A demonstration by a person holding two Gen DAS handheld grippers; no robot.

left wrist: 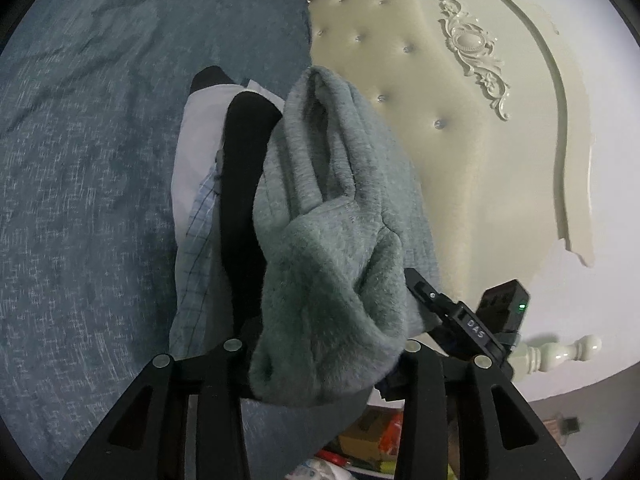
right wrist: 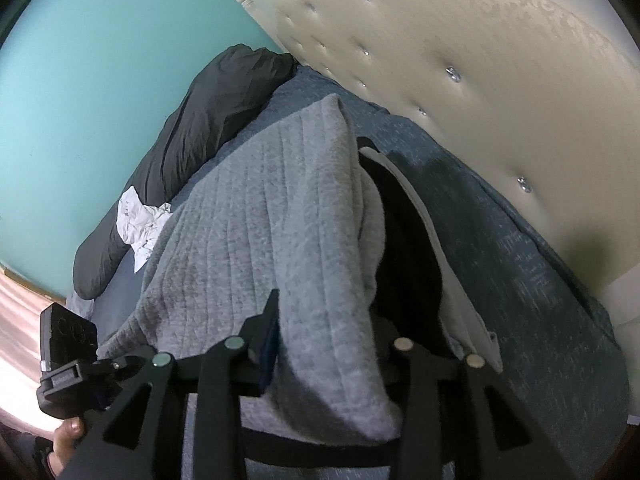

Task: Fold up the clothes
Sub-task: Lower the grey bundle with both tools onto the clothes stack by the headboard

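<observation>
A grey fleece garment (left wrist: 332,240) is bunched between the fingers of my left gripper (left wrist: 320,300), which is shut on it. The fleece hides both fingertips. In the right wrist view the same garment (right wrist: 260,220) drapes over my right gripper (right wrist: 320,292), also shut on it. Only that gripper's left finger (right wrist: 269,320) with its blue pad shows. Under the garment lies a pile of black cloth (left wrist: 244,200), white cloth (left wrist: 196,140) and checked cloth (left wrist: 196,248). The right gripper's body (left wrist: 460,316) sits close beside the left one.
A blue bedspread (left wrist: 80,160) covers the bed. A cream tufted headboard (left wrist: 460,160) stands close on the right. A dark bundle (right wrist: 208,128) and crumpled white cloth (right wrist: 140,220) lie by the teal wall (right wrist: 80,80). Colourful boxes (left wrist: 380,436) sit below the bed edge.
</observation>
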